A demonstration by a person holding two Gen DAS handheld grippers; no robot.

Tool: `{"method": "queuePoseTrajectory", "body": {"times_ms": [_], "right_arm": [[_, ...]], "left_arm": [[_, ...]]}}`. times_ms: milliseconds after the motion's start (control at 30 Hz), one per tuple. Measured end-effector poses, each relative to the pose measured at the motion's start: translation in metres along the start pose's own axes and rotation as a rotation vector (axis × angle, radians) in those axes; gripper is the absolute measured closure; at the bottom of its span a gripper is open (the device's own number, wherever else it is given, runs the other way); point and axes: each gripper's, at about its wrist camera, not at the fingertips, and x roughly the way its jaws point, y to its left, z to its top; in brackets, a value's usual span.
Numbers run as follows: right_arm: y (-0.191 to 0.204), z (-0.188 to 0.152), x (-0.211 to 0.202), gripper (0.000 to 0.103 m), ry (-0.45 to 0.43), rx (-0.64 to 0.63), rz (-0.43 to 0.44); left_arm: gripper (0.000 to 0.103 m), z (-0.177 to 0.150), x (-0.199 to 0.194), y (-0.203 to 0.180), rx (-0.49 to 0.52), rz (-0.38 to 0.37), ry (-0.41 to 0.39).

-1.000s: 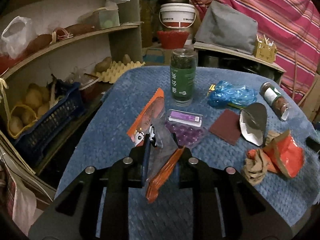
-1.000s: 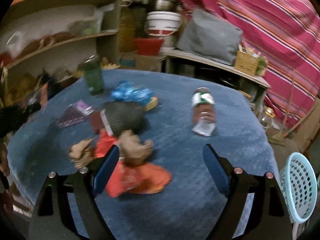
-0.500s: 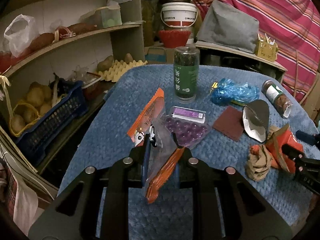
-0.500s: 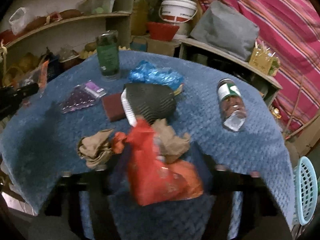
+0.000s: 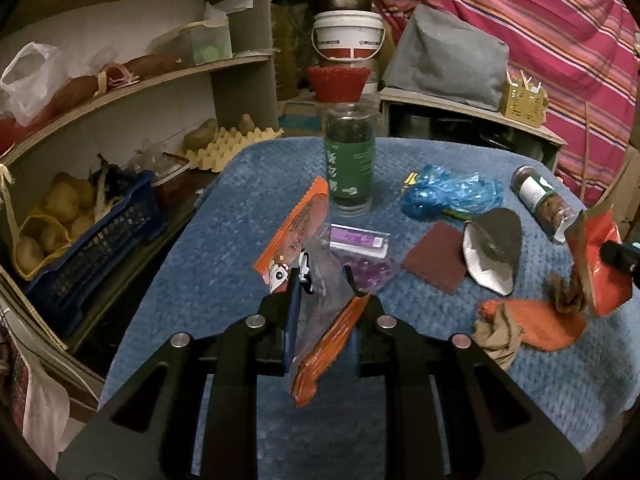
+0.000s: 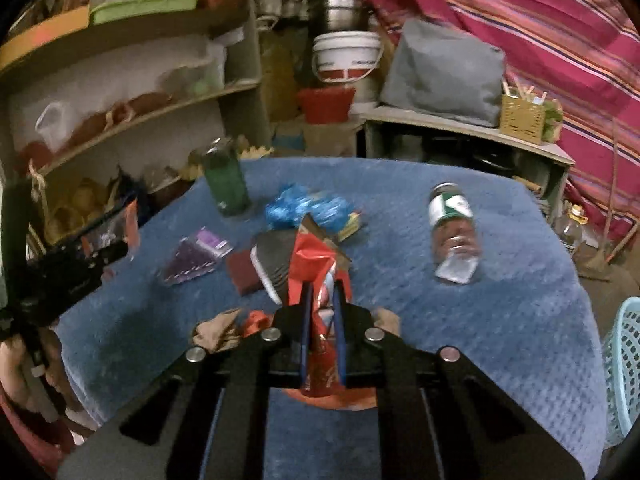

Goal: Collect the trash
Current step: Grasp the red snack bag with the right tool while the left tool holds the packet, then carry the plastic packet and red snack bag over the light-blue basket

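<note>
In the left wrist view, the left claw [image 5: 320, 316] is pinched narrow on an orange-edged clear wrapper [image 5: 320, 312], which runs up between the two fingers and hangs out below them above the blue-covered desk [image 5: 224, 216]. Past the claw's tips lie a purple packet [image 5: 360, 248], a dark red square [image 5: 434, 262] and a grey pouch [image 5: 494, 248]. A tall green jar [image 5: 351, 160] stands upright farther back, with a crumpled blue bag [image 5: 450, 194] to its right and a small bottle [image 5: 542, 200] on its side near the desk's right edge. Close to the right side sit a crumpled brown paper [image 5: 496, 334] and an orange scrap [image 5: 536, 328], touching each other. Above them a red bag [image 5: 600, 264] is lifted off the desk, gripped by the other tool at the picture's edge.

In the right wrist view, somewhat blurred, the right claw [image 6: 320, 316] is closed tight on the red bag [image 6: 316, 280], which sticks up between the fingers and also trails below them. The brown paper [image 6: 216, 330] lies just left of the claw on the desk [image 6: 500, 320]. The bottle [image 6: 454, 232] lies ahead to the right, well apart. A light blue basket [image 6: 624, 368] shows off the desk's right edge. The left claw [image 6: 116, 236] appears at far left with its wrapper [image 6: 130, 224].
</note>
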Motion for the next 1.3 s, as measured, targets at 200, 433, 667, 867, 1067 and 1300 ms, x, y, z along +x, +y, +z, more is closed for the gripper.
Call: {"method": "queuePoseTrajectory", "body": {"times_ms": [200, 433, 667, 867, 1067, 1300], "right_arm": [[-0.044, 0.001, -0.013, 0.093, -0.034, 0.094, 0.000], [-0.098, -0.005, -0.022, 0.093, -0.051, 0.169, -0.060], [-0.139, -0.011, -0.031, 0.093, -0.072, 0.186, -0.138], [-0.186, -0.013, -0.057, 0.093, -0.112, 0.209, -0.234], [-0.251, -0.025, -0.096, 0.093, -0.118, 0.238, -0.392], [-0.326, -0.056, -0.136, 0.093, -0.098, 0.334, -0.542]], "left_arm": [[0.085, 0.010, -0.006, -0.031, 0.011, -0.032, -0.028], [0.085, 0.016, -0.006, -0.078, 0.049, -0.085, -0.041], [0.085, 0.017, -0.006, -0.136, 0.109, -0.138, -0.054], [0.085, 0.022, -0.015, -0.200, 0.189, -0.189, -0.094], [0.085, 0.024, -0.022, -0.283, 0.264, -0.265, -0.124], [0.085, 0.012, -0.030, -0.394, 0.339, -0.407, -0.126]]}}
